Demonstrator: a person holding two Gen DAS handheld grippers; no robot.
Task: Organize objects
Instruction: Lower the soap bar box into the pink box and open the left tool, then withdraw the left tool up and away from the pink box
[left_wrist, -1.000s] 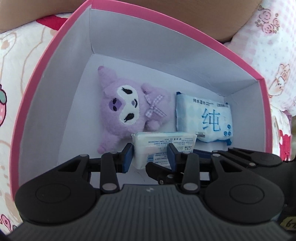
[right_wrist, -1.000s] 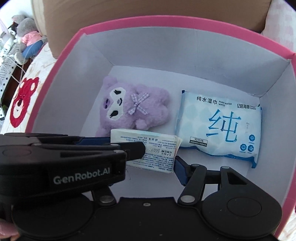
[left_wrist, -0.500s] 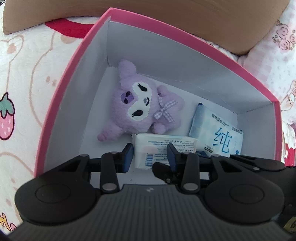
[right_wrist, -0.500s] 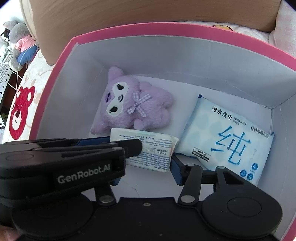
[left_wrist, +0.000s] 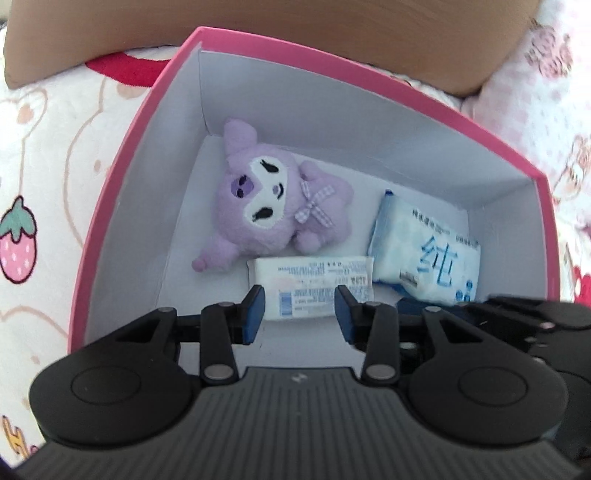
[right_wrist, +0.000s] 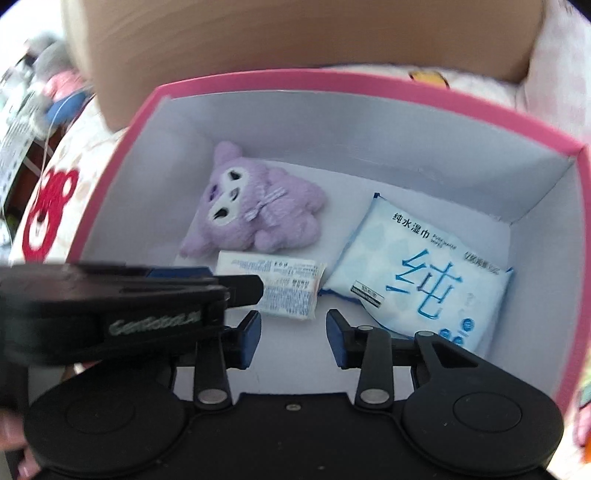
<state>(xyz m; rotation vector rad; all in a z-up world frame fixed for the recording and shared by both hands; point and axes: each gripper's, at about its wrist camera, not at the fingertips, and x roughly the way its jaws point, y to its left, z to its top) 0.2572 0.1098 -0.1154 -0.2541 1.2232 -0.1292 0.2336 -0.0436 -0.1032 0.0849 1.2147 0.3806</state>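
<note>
A pink box with white walls holds three things. A purple plush lies at the left and a blue wet-wipes pack at the right. A small white tissue pack lies flat in front of the plush. My left gripper hangs over the tissue pack's near edge, its pads a narrow gap apart and not pinching it. One of its fingers crosses the pack in the right wrist view. My right gripper is drawn in to its narrowest, empty, just short of the pack.
The box sits on white bedding printed with strawberries and bears. A brown board stands behind the box. Soft toys lie blurred at the far left. A person's fingers show at the lower left edge.
The right gripper's jaws have drawn closer together and it has pulled back from the tissue pack. Both views now take in more of the box rim. The left gripper's gap looks the same.
</note>
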